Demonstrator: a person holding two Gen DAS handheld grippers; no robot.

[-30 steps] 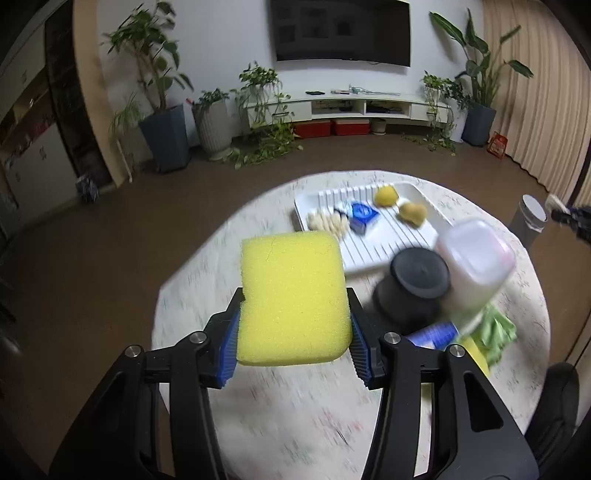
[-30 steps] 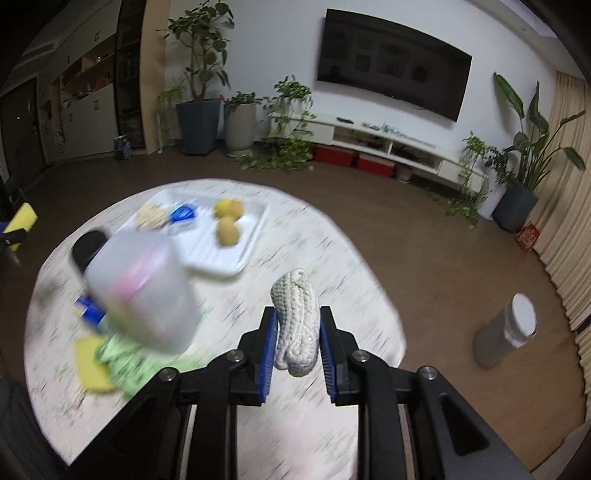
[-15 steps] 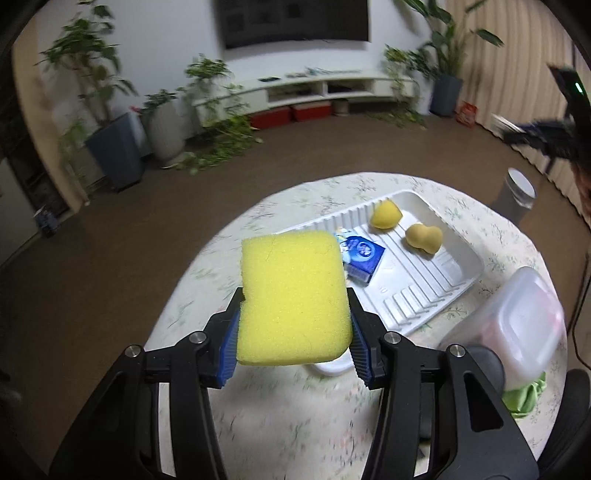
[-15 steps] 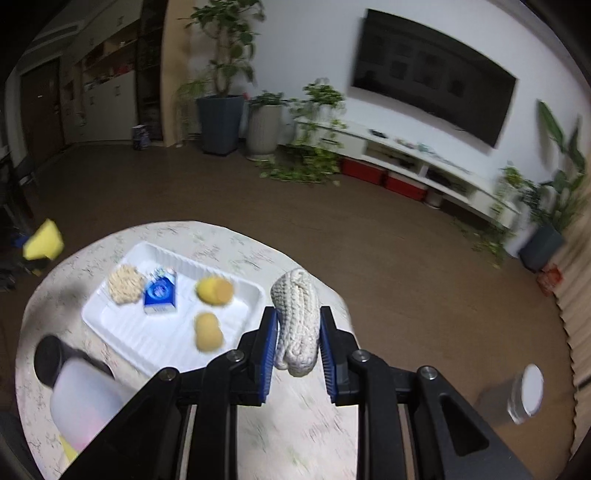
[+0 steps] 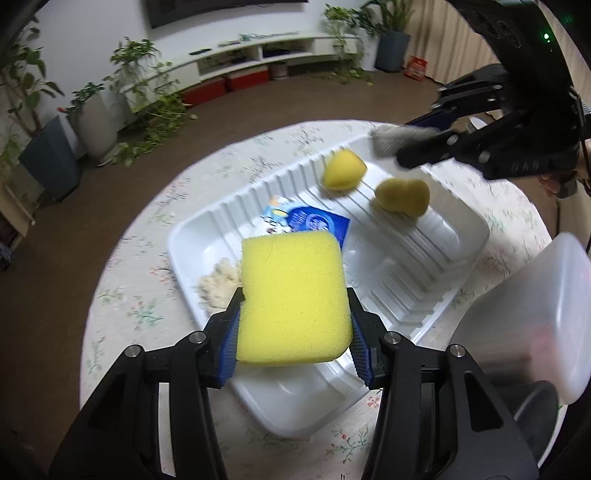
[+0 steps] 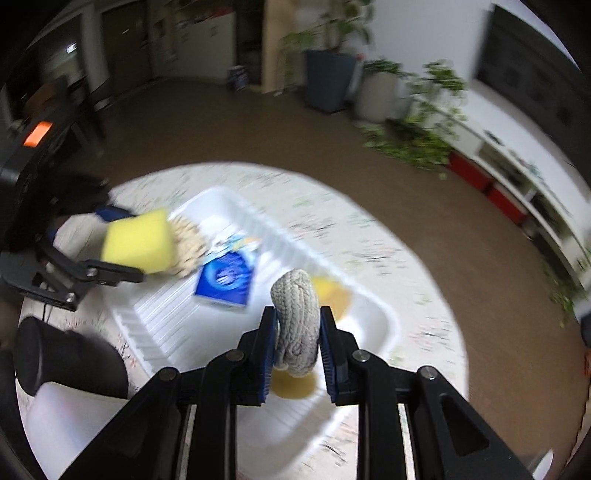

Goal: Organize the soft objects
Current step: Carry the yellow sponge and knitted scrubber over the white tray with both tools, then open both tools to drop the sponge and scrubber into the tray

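The left gripper (image 5: pixel 293 334) was matte black plastic, two angular fingers with long slotted cut-outs, round silver screws (image 5: pixel 196 336) at the linkage joints, and ribbed blue pads (image 5: pixel 360 356) lining the inner faces. The right gripper (image 6: pixel 298 345) had the same build: black arms, silver screws (image 6: pixel 359 356), blue ribbed pads (image 6: pixel 269 356). On the right gripper's housing a small green light (image 5: pixel 546 36) glowed. An orange-red panel (image 6: pixel 37 134) marked the left unit's body. Bare skin of the right hand (image 5: pixel 552 183) showed behind its handle.
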